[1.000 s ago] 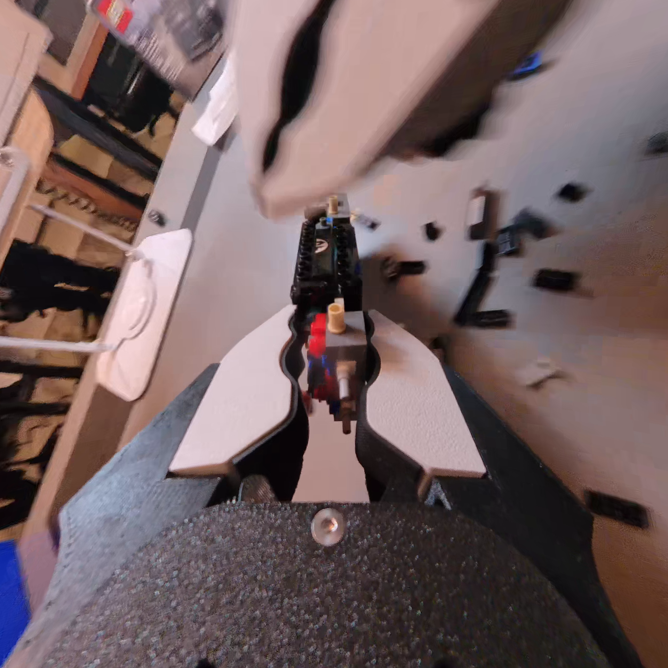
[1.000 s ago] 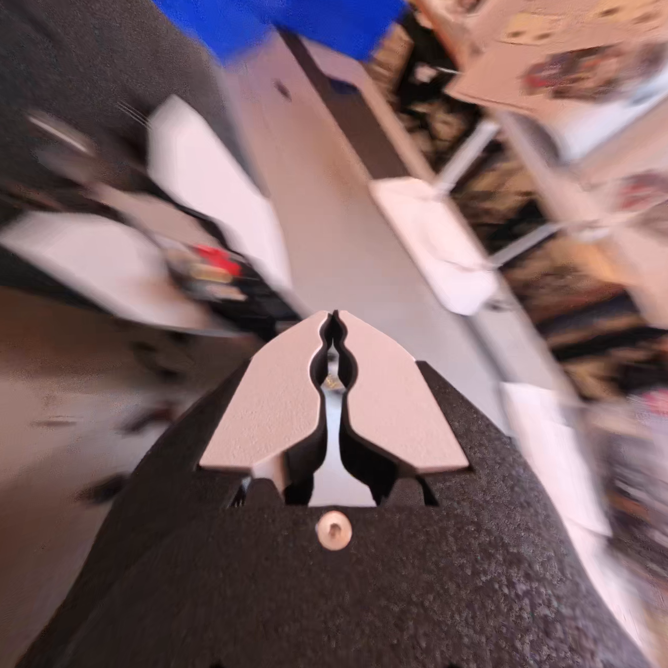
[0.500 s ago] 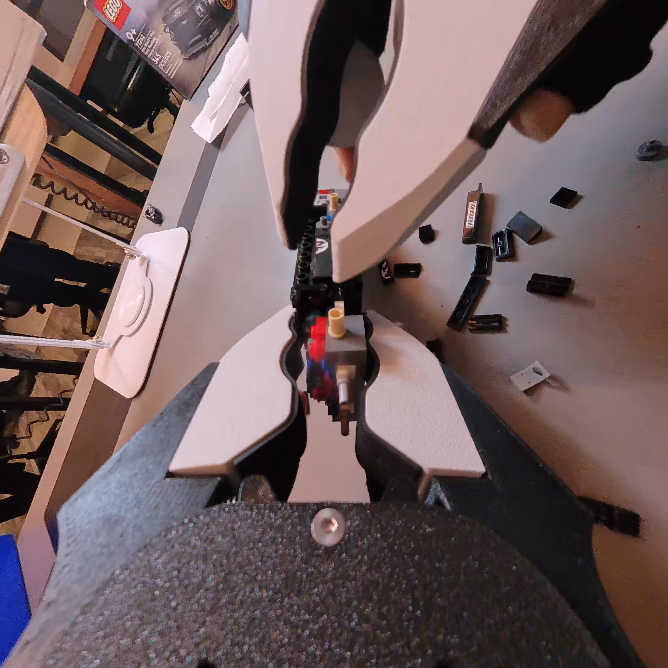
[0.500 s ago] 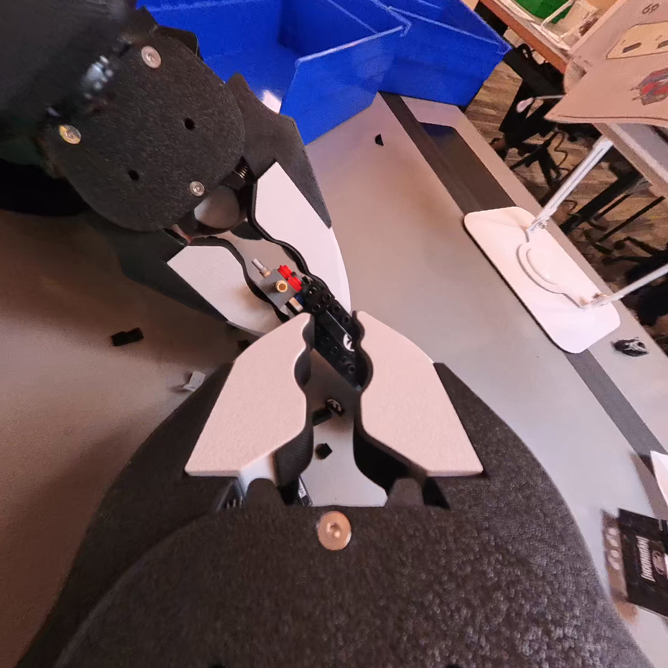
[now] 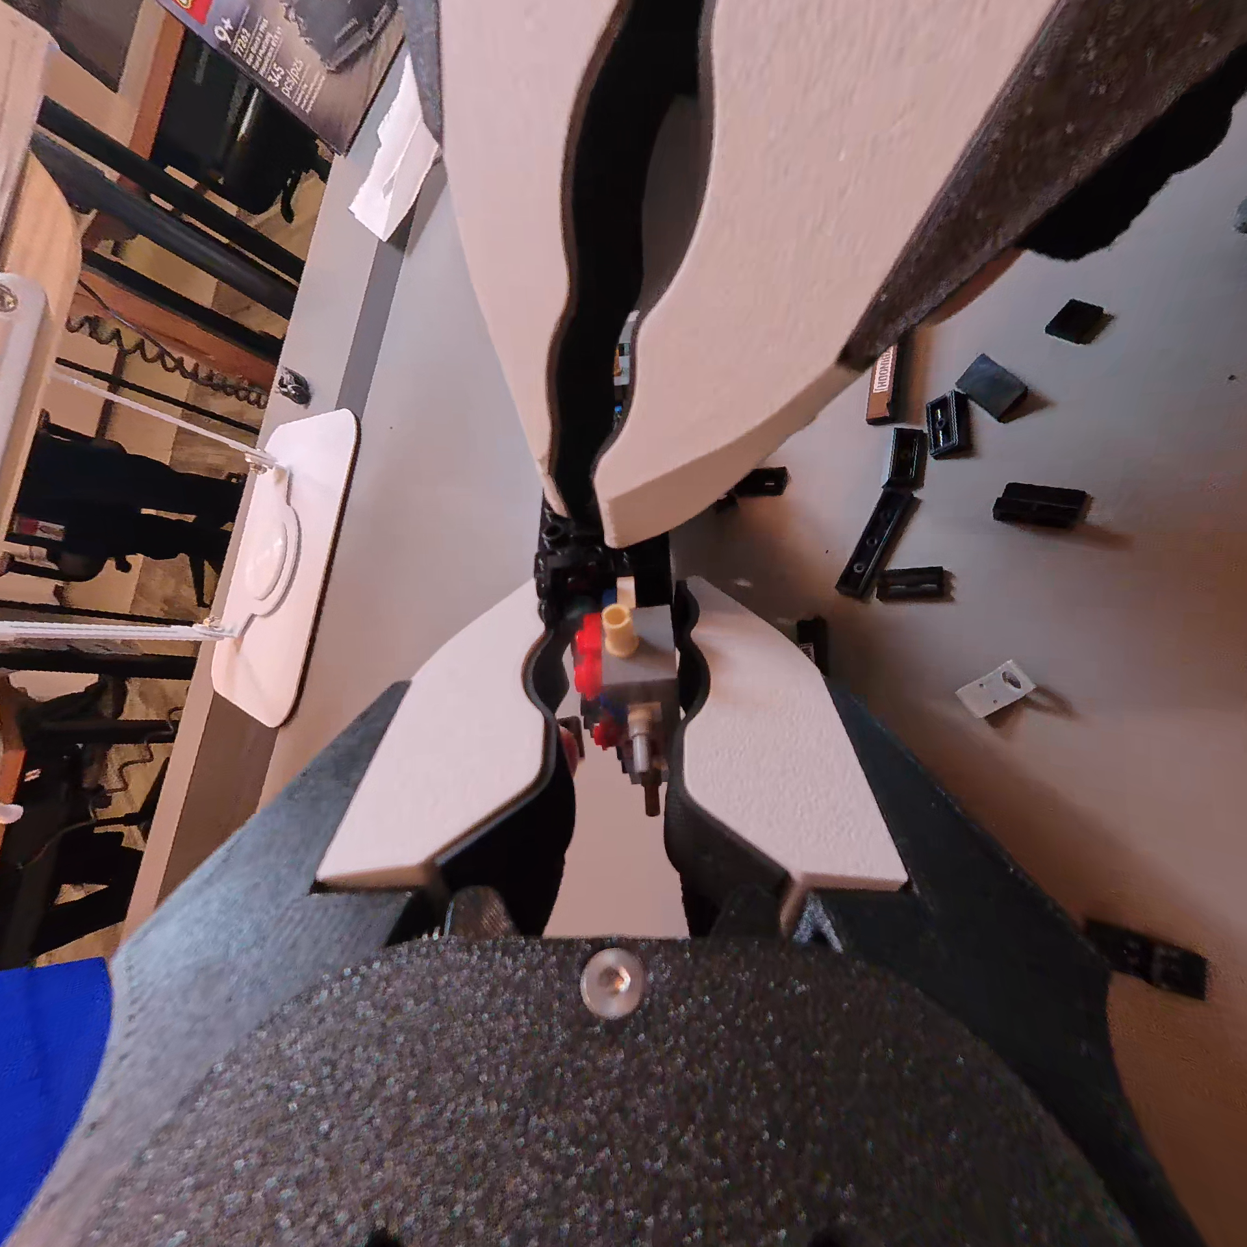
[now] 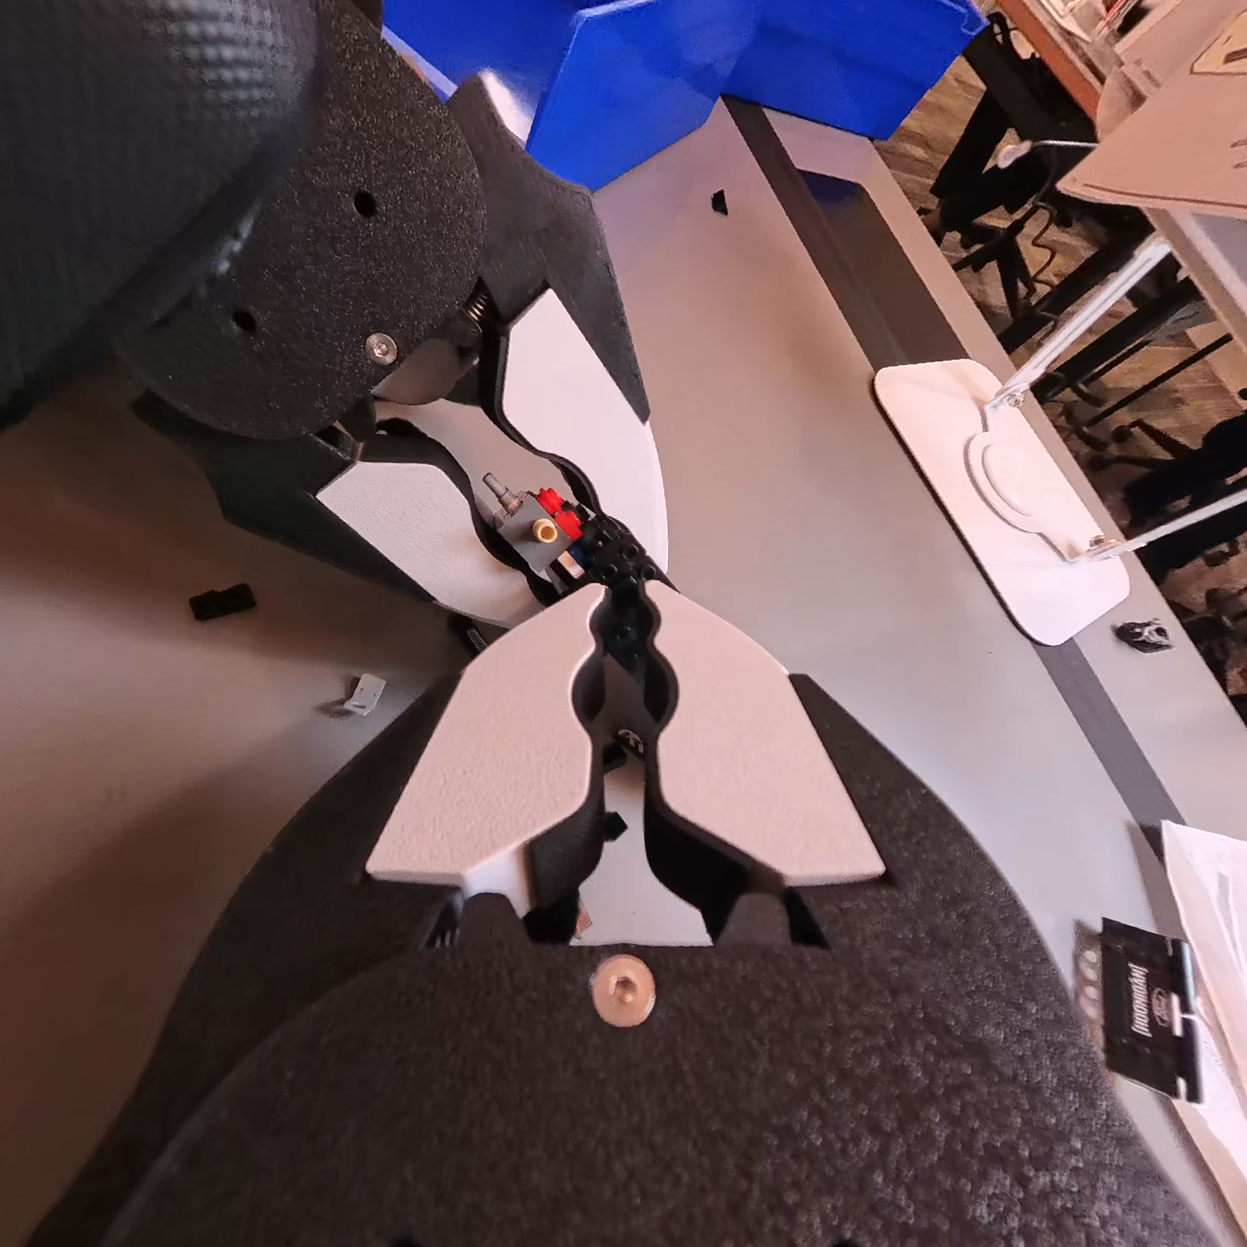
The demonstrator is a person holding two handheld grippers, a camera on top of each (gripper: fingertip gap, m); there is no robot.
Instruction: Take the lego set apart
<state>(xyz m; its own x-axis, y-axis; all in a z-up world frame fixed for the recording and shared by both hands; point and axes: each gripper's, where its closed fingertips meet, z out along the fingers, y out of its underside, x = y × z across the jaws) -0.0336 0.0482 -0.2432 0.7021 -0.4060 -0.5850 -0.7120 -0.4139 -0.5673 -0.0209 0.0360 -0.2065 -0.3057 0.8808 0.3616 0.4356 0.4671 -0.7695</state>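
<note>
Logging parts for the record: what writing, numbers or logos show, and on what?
I won't copy writing; these bear it:
Dark box, far left: print and numbers.
Long tile among loose pieces: white lettering.
Black card by the papers: white lettering.
Lego set: white mark, too small to read.

The small lego assembly (image 5: 624,664) shows a grey block, red studs, a tan peg, a touch of blue and a black studded beam. Pale off-white flat fingers (image 5: 465,729) sit on speckled black gripper bodies. At three o'clock, loose black lego pieces (image 5: 1039,503) and one white flat piece (image 5: 995,687) dot the plain grey tabletop (image 5: 1079,675). At twelve o'clock stands a bright blue plastic bin (image 6: 708,74).
</note>
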